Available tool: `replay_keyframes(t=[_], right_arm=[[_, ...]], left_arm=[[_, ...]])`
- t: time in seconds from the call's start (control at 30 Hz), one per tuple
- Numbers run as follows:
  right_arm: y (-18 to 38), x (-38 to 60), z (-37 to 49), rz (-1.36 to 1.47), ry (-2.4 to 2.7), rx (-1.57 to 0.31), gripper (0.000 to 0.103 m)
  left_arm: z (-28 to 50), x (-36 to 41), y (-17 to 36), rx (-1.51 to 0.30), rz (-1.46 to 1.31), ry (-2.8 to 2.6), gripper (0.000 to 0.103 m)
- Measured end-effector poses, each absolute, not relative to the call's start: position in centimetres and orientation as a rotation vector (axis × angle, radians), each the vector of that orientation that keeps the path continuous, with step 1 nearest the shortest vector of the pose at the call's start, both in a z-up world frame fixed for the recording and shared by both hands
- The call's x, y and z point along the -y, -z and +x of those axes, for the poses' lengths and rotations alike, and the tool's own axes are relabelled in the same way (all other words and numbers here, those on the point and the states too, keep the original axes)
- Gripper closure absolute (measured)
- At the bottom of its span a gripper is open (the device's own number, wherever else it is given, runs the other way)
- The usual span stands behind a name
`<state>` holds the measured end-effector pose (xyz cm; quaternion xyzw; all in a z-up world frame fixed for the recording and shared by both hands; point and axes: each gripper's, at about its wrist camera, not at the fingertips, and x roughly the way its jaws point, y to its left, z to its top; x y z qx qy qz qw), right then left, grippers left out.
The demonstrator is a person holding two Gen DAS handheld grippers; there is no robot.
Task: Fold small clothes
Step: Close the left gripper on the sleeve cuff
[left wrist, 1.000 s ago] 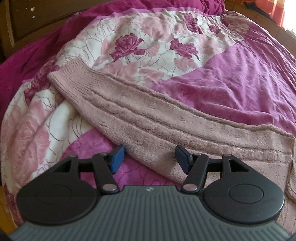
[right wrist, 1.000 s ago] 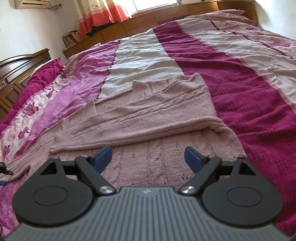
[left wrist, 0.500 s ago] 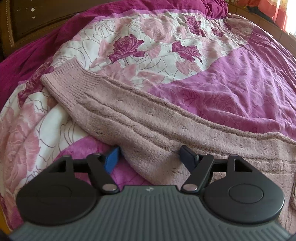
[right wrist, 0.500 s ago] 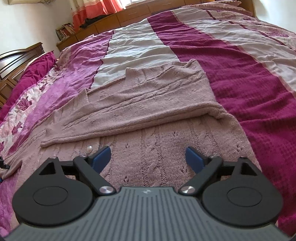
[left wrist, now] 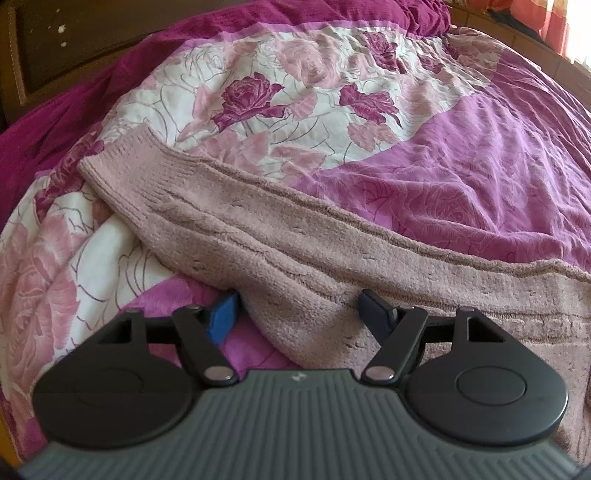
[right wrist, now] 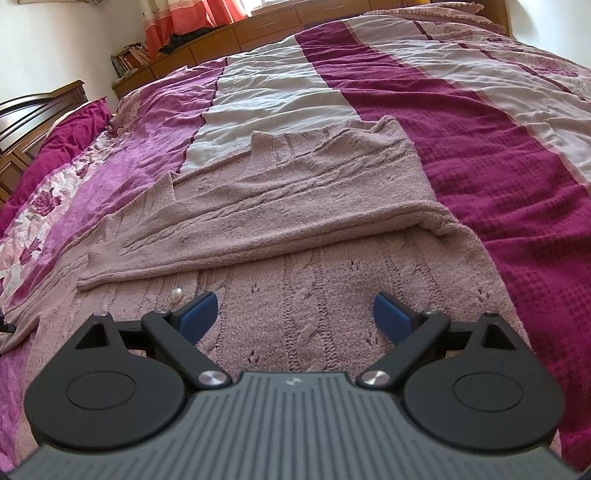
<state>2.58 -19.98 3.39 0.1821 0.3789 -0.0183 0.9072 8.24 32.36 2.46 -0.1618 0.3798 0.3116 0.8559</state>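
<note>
A dusty-pink knitted sweater (right wrist: 295,192) lies flat on the bed, its far half folded over the cable-knit near half. Its long sleeve (left wrist: 258,236) runs across the floral cover to a ribbed cuff (left wrist: 118,162). My left gripper (left wrist: 297,306) is open low over the sleeve's near edge. The knit lies between its pads without being pinched, and the left pad rests beside the fabric on the cover. My right gripper (right wrist: 295,308) hovers over the cable-knit panel. Its jaws are opening with nothing gripped between them. A small pearl button (right wrist: 176,294) sits by its left pad.
The bedspread (right wrist: 498,155) has magenta, white and floral stripes. A dark wooden headboard (right wrist: 33,110) stands at the left. Low wooden cabinets (right wrist: 221,40) with books and orange curtains line the far wall. Pillows (right wrist: 443,11) lie at the far end.
Both pairs of jaws have spread a little wider. The left gripper's view has shifted slightly along the sleeve. The sweater lies as before.
</note>
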Motion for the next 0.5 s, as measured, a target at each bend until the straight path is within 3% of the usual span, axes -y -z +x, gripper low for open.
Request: replay_keyframes(t=[0.13,0.23,0.3,0.37,0.5], right_arm=[[-3.4,20.0,2.6,0.378,0.038,-0.782,0.007],[-3.3,20.0,2.7,0.382,0.039,-0.781,0.007],[-3.3,20.1,2.8,0.385,0.04,-0.781,0.007],[-3.3,20.1,2.8,0.388,0.04,-0.779,0.007],[-3.4,20.2,2.8,0.394,0.042,-0.776,0.007]], left_arm=[[8.3,-31.8,-2.5,-0.792,-0.293,-0.637,0.038],[8.4,-31.4,-2.7,-0.777,-0.267,-0.616,0.055],[8.4,-31.1,-2.9,-0.77,-0.259,-0.599,0.078],[8.3,-31.1,-3.2,-0.757,-0.285,-0.576,0.086],[7.8,-30.6,-4.2,-0.714,-0.29,-0.56,0.089]])
